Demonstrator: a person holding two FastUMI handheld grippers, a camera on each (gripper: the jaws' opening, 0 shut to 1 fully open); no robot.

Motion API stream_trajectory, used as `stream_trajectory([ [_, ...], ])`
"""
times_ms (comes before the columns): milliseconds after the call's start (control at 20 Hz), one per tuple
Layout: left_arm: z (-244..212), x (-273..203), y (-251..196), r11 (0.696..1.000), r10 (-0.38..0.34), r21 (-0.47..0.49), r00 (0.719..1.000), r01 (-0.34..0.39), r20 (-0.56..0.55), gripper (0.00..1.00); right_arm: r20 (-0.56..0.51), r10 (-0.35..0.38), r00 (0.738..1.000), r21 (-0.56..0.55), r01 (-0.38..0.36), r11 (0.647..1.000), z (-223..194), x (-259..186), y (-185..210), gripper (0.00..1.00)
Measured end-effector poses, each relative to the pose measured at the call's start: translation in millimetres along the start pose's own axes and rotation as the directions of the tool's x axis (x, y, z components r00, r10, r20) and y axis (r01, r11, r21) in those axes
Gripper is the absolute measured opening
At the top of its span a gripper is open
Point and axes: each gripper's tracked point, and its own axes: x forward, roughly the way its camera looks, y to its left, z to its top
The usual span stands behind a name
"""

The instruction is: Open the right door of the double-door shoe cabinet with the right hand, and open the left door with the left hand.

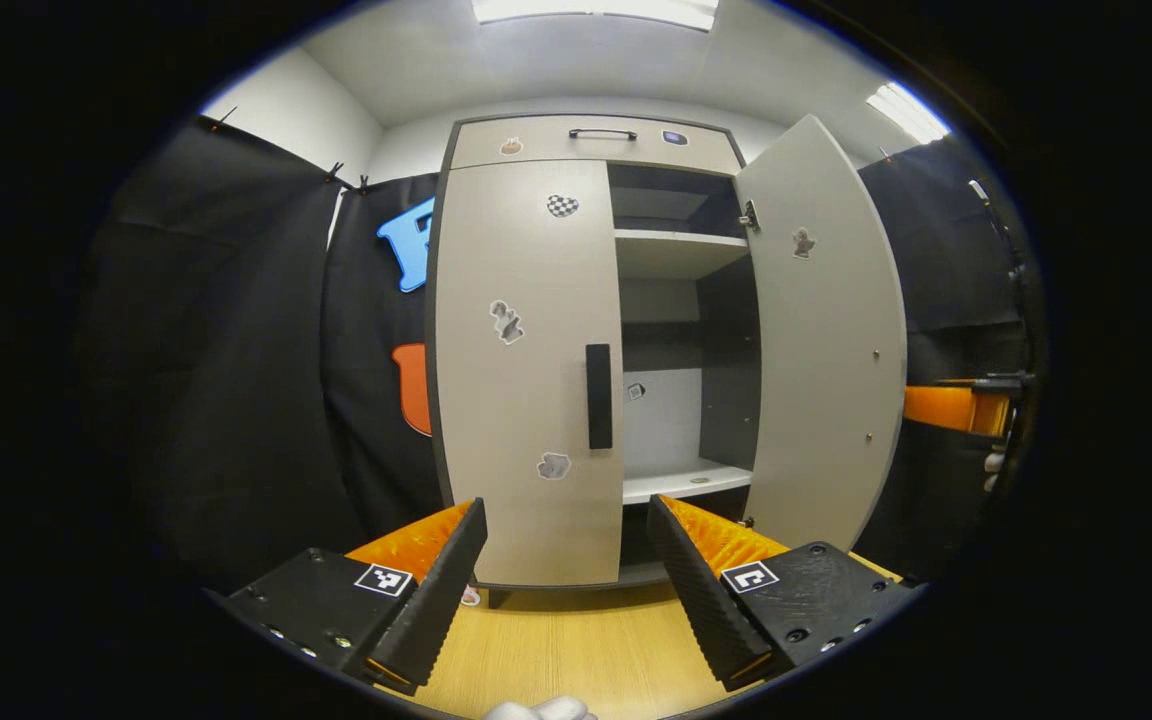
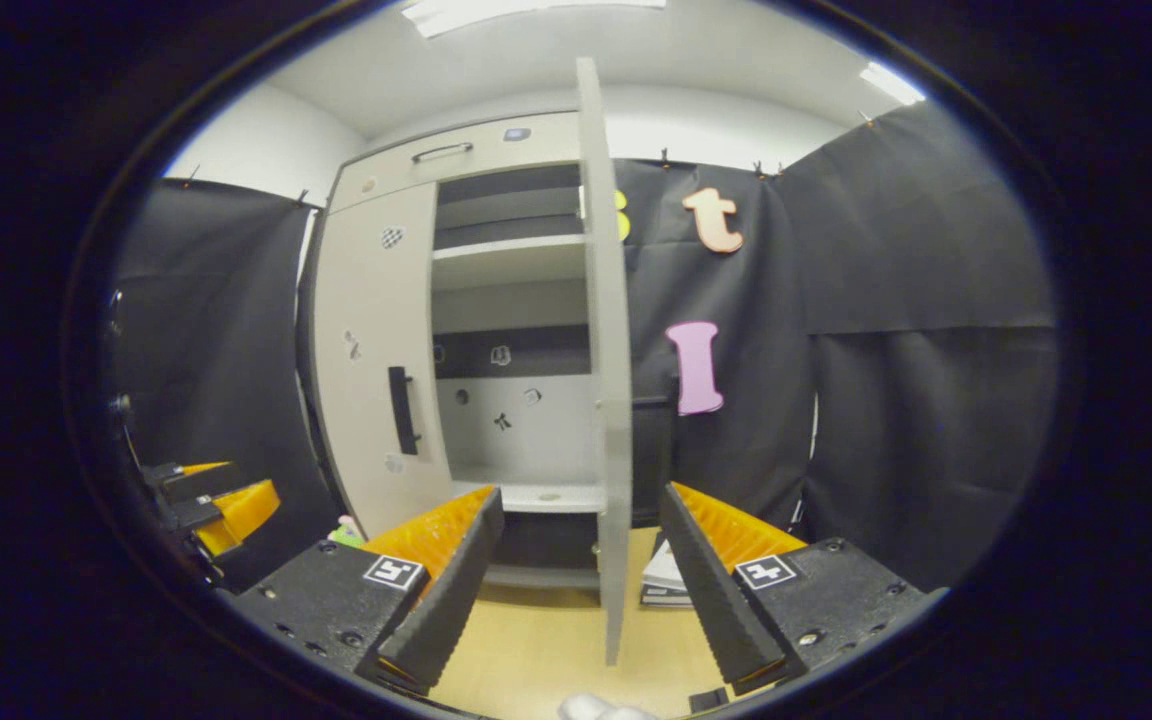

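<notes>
Left gripper view: shoe cabinet (image 1: 576, 330) half-open.

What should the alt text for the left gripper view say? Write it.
A shoe cabinet stands with its right door swung open onto shelves and its left door shut. The open left hand-held gripper points at the left door's handle, not touching it.

Right door (image 1: 821, 330) swung wide open; shelves (image 1: 678, 245) inside easily reached through gap. Left door (image 1: 526, 370) shut, handle (image 1: 598, 396) faced by wide-spread left gripper (image 1: 566, 560), nothing between. Right door edge (image 2: 608, 400) stood between right gripper (image 2: 581, 570) fingers, untouched.
</notes>
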Motion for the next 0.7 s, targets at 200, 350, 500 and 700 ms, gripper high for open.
stream_trajectory([
  [200,4,7,10,1.0,0.024,-0.006,1.0,-0.024,0.011,0.96,-0.032,0.054,0.998,-0.009,-0.054,0.998,-22,0,37,0.99],
  [350,5,18,13,1.0,0.027,-0.01,1.0,-0.027,0.011,0.96,-0.049,0.073,0.996,-0.028,-0.075,0.997,-26,5,51,0.99],
  [500,8,36,14,0.999,0.03,0.019,0.999,-0.031,0.03,0.96,-0.051,0.072,0.996,-0.036,-0.074,0.997,-27,6,53,0.99],
  [700,14,76,5,1.0,0.002,0.015,0.999,-0.003,0.04,0.96,-0.05,0.054,0.997,-0.047,-0.056,0.997,-22,7,49,0.99],
])
